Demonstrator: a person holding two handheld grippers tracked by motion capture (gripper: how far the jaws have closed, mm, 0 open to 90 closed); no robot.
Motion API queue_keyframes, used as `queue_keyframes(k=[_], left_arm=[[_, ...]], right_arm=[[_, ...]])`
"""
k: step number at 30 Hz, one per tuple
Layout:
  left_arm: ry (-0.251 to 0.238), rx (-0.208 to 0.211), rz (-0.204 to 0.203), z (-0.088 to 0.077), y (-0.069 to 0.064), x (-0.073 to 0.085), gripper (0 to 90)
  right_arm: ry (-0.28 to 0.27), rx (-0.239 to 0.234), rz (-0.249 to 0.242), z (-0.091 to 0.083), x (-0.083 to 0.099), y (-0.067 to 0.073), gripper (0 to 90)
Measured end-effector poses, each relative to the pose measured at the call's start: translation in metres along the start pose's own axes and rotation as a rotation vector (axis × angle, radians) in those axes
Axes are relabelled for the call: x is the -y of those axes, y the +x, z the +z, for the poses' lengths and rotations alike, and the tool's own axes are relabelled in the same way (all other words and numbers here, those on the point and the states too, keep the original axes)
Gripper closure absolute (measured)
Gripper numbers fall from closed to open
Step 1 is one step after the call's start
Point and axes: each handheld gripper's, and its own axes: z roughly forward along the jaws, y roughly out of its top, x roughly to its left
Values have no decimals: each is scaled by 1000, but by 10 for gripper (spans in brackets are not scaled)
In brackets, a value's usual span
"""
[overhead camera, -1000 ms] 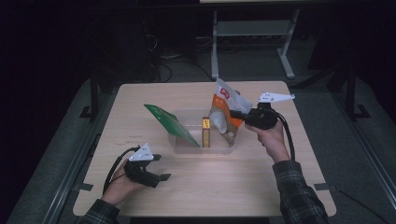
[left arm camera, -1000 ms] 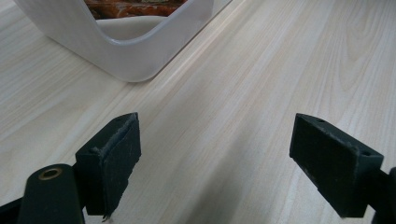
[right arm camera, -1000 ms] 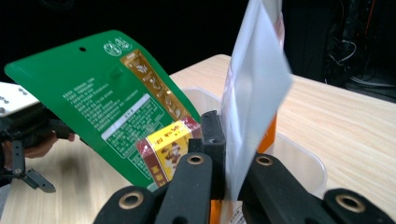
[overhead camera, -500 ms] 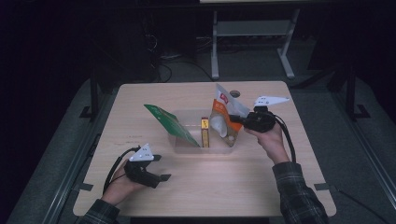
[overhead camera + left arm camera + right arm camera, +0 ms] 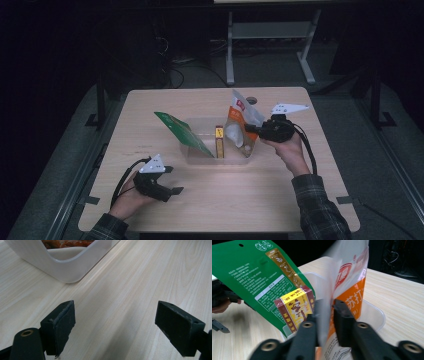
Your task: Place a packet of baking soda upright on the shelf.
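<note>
A clear plastic bin (image 5: 200,155) sits mid-table and holds three things. A green packet (image 5: 182,132) leans out to its left, a small yellow and red box (image 5: 219,142) stands in its middle, and an orange and white bag (image 5: 240,125) stands upright at its right end. My right gripper (image 5: 248,129) is at that bag. In the right gripper view its jaws (image 5: 328,307) have just been opening, and the bag's (image 5: 352,290) blurred edge stands loose in the narrow gap between them. My left gripper (image 5: 172,180) rests open on the table near the front left, with bare wood between its jaws (image 5: 115,325).
The bin's rounded white corner (image 5: 62,267) lies just ahead of the left gripper. The wooden table (image 5: 300,200) is ringed by dark floor. A metal stand (image 5: 270,40) is behind it, and a small dark round spot (image 5: 251,100) lies near the far edge.
The orange and white bag has settled a little lower and more upright in the bin. Both hands have kept their places.
</note>
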Motion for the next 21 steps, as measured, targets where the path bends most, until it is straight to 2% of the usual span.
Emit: queue_keyframes(k=[6,11,15,21], left_arm=[[2,1,0,0,0,0,159],[2,3,-1,0,0,0,159],[3,5,0,0,0,0,159],[9,7,3,0,0,0,159]], right_arm=[[12,22,-9,2,0,3,570],[27,53,-18,4,-1,5,383],[36,65,-8,5,0,4,258],[50,89,-20,0,0,7,243]])
